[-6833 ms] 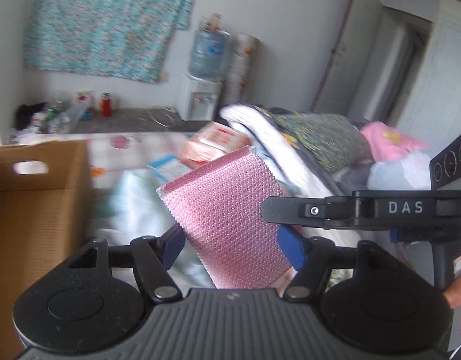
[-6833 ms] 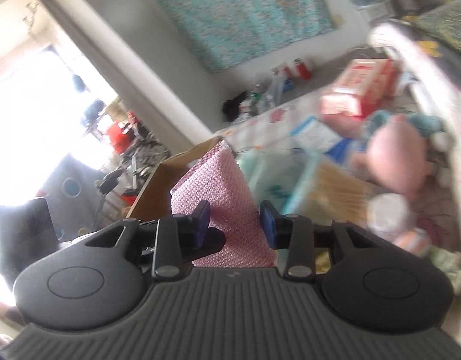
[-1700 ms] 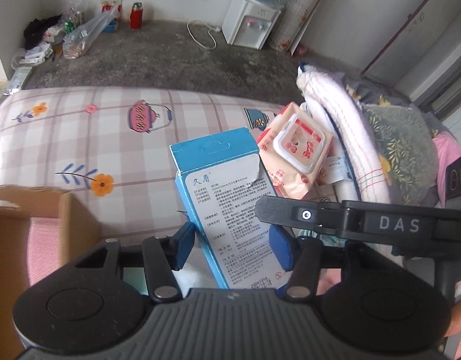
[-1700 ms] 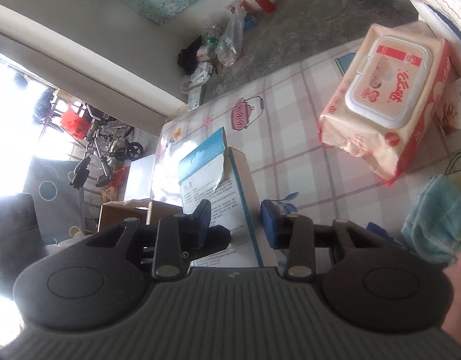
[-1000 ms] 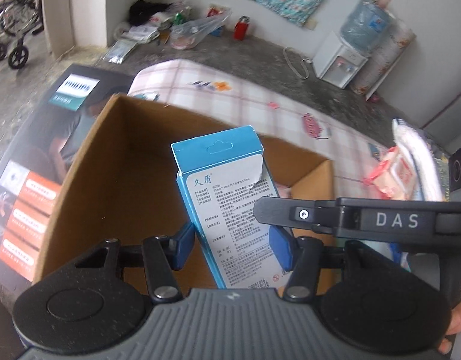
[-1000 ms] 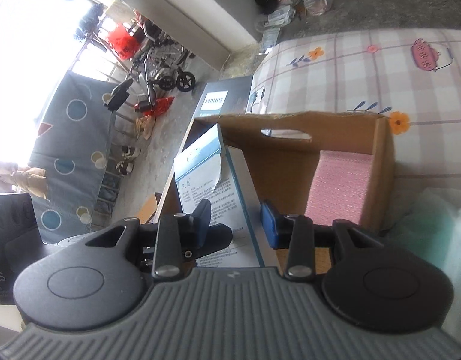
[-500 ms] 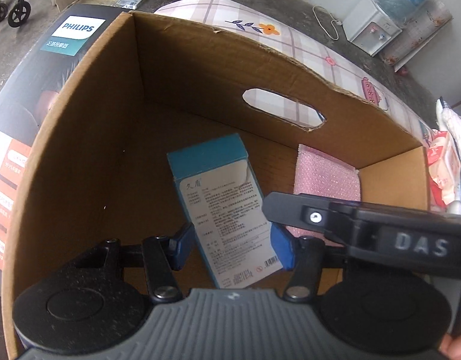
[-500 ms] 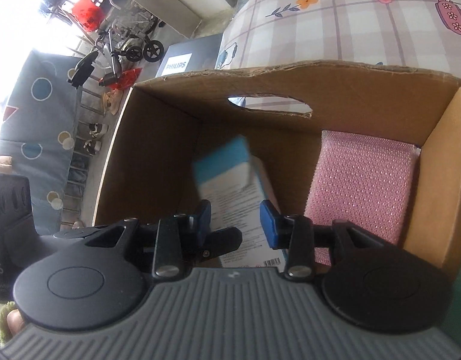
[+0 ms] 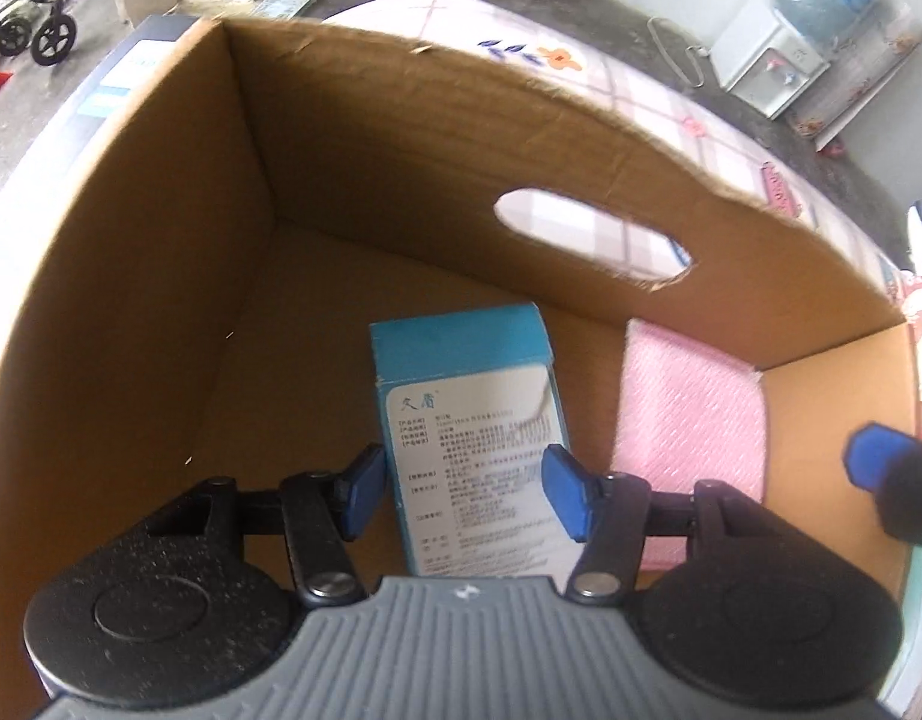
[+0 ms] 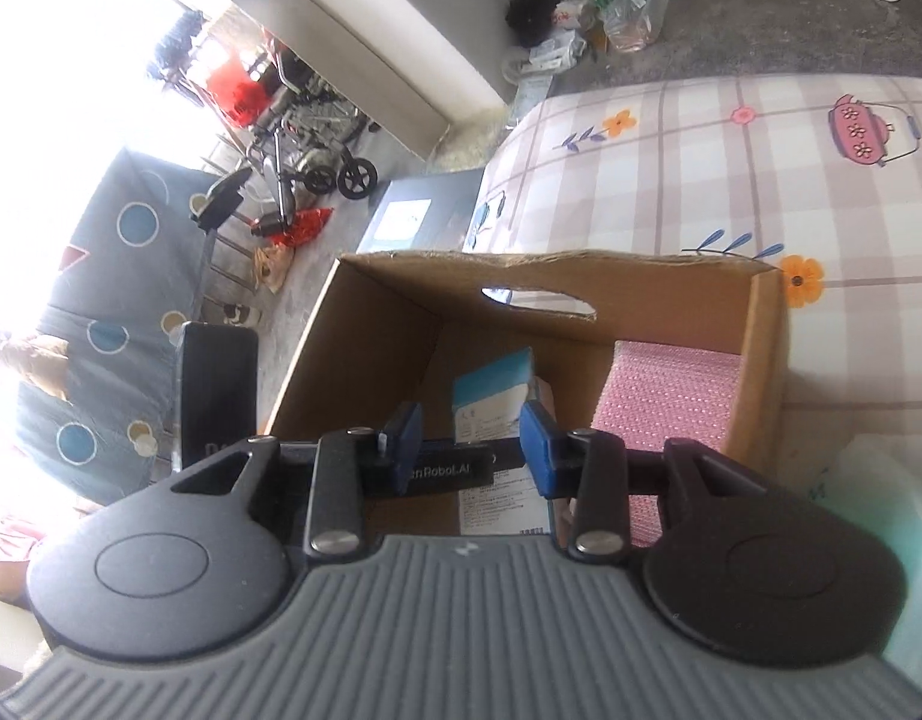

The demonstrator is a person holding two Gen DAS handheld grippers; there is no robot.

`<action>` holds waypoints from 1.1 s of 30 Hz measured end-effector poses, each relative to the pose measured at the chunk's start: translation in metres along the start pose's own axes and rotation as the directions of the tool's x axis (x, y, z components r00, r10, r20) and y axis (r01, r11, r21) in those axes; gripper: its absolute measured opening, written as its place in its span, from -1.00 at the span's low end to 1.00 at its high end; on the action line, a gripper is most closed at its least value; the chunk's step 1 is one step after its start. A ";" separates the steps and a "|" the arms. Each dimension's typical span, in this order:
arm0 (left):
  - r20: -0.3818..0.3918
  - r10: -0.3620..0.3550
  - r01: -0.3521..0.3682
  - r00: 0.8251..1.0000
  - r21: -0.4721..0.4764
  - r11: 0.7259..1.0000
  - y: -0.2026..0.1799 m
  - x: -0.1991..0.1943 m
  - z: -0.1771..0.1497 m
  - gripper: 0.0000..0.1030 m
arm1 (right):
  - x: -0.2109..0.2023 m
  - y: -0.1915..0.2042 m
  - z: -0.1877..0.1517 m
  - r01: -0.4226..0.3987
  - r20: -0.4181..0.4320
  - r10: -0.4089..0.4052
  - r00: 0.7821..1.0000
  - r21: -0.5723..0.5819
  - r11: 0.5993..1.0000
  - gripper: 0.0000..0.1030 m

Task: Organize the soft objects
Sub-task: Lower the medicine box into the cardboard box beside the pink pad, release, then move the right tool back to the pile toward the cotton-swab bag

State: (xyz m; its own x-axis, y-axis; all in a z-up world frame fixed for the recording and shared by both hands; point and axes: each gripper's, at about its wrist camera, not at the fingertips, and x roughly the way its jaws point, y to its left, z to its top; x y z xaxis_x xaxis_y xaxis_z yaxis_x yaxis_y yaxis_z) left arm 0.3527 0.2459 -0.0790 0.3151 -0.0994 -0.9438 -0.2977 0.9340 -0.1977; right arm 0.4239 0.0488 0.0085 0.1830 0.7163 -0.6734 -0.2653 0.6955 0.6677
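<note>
With the blue-and-white carton [image 9: 467,432] lying on the floor of the cardboard box [image 9: 161,276] beside the pink cloth [image 9: 689,420], the left tool [image 9: 464,489] sits low inside, jaws spread a bit wider than the carton and seemingly clear of its sides. The right tool [image 10: 470,441] hangs higher over the box rim, jaws parted and holding nothing. Step in hand looks like release and retreat: lift the left tool straight up so its pads do not drag the carton, and keep clear of the box wall. Right one should back off without clipping the left. Bed [image 10: 701,168] around the box carries the remaining items.
</note>
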 end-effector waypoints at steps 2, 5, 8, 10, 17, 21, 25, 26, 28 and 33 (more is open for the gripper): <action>0.020 -0.028 0.028 0.999 0.024 0.999 -0.003 0.001 0.002 0.14 | -0.008 -0.003 0.000 -0.003 0.017 0.003 1.000 -0.007 1.000 -0.30; 0.046 -0.055 0.053 0.997 0.043 0.998 -0.009 0.001 0.003 0.16 | -0.016 -0.009 -0.001 0.005 0.036 -0.004 0.999 -0.011 1.000 -0.30; 0.078 -0.064 0.058 0.995 0.076 0.995 -0.016 -0.002 0.003 0.28 | -0.020 -0.016 -0.004 0.003 0.039 -0.003 0.999 -0.001 1.000 -0.30; 0.099 -0.052 0.044 0.994 0.082 0.996 -0.017 -0.005 0.001 0.32 | -0.025 -0.020 -0.008 0.004 0.043 -0.004 0.999 0.006 1.000 -0.30; 0.088 0.046 -0.060 0.995 0.168 0.984 -0.024 -0.033 -0.017 0.39 | -0.068 -0.031 -0.034 -0.038 0.103 0.035 0.994 0.025 0.999 -0.30; -0.006 0.074 -0.070 0.997 0.244 0.967 -0.022 -0.034 -0.038 0.42 | -0.101 -0.036 -0.069 -0.052 0.130 0.048 0.990 0.030 0.998 -0.28; -0.066 0.096 -0.069 0.993 0.331 0.941 -0.030 -0.024 -0.057 0.64 | -0.126 -0.045 -0.109 -0.050 0.151 0.042 0.988 0.052 0.997 -0.26; -0.071 0.116 -0.084 0.991 0.348 0.934 -0.033 -0.020 -0.060 0.64 | -0.132 -0.047 -0.117 -0.047 0.161 0.037 0.986 0.059 0.997 -0.25; -0.083 0.146 -0.107 0.986 0.361 0.926 -0.035 -0.012 -0.063 0.56 | -0.144 -0.054 -0.135 -0.042 0.188 0.026 0.982 0.083 0.996 -0.24; -0.055 0.145 -0.120 0.988 0.325 0.938 -0.035 -0.007 -0.058 0.22 | -0.166 -0.074 -0.170 -0.017 0.227 -0.016 0.974 0.142 0.990 -0.22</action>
State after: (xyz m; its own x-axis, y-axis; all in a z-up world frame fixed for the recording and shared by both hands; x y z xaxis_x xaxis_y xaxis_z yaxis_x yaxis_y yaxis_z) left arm 0.3086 0.1938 -0.0808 0.2182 0.0184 -0.9757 -0.0246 0.9996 0.0133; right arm 0.2523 -0.1310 0.0169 0.3972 0.6994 -0.5942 -0.1309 0.6840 0.7176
